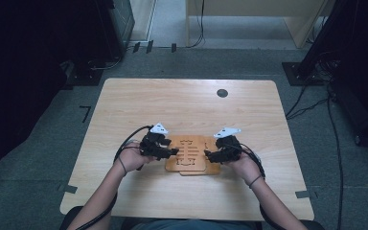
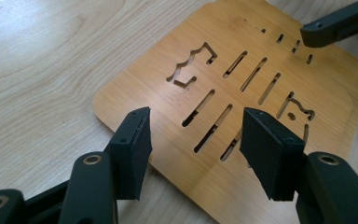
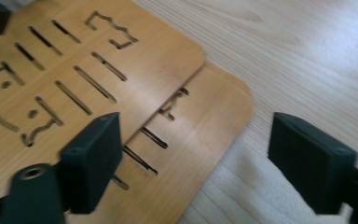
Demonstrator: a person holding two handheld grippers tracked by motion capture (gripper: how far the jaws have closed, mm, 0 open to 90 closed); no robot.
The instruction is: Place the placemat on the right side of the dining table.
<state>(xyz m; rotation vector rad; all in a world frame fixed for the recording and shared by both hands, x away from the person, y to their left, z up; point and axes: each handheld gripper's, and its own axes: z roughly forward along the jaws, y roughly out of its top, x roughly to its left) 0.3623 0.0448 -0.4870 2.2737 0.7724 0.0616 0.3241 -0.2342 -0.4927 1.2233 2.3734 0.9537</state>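
Two thin bamboo boards with slots and cut-out shapes lie stacked near the table's front. The upper board [image 1: 188, 149] [image 2: 242, 70] [image 3: 74, 60] sits shifted over the lower board [image 1: 208, 168] [image 3: 200, 126]. My left gripper [image 1: 172, 152] [image 2: 195, 149] is open at the stack's left edge, its jaws standing over the upper board. At the stack's right edge my right gripper [image 1: 210, 155] [image 3: 193, 158] is open wide, astride the lower board's corner. The right gripper's jaw tip also pokes into the left gripper view's top right corner.
The light wood table [image 1: 182, 103] has a round cable hole [image 1: 222, 93] near its far edge. Cables trail on the grey floor around it, with dark stands to the right [image 1: 311, 62]. A pale cloth-like patch [image 3: 233, 196] lies beside the lower board.
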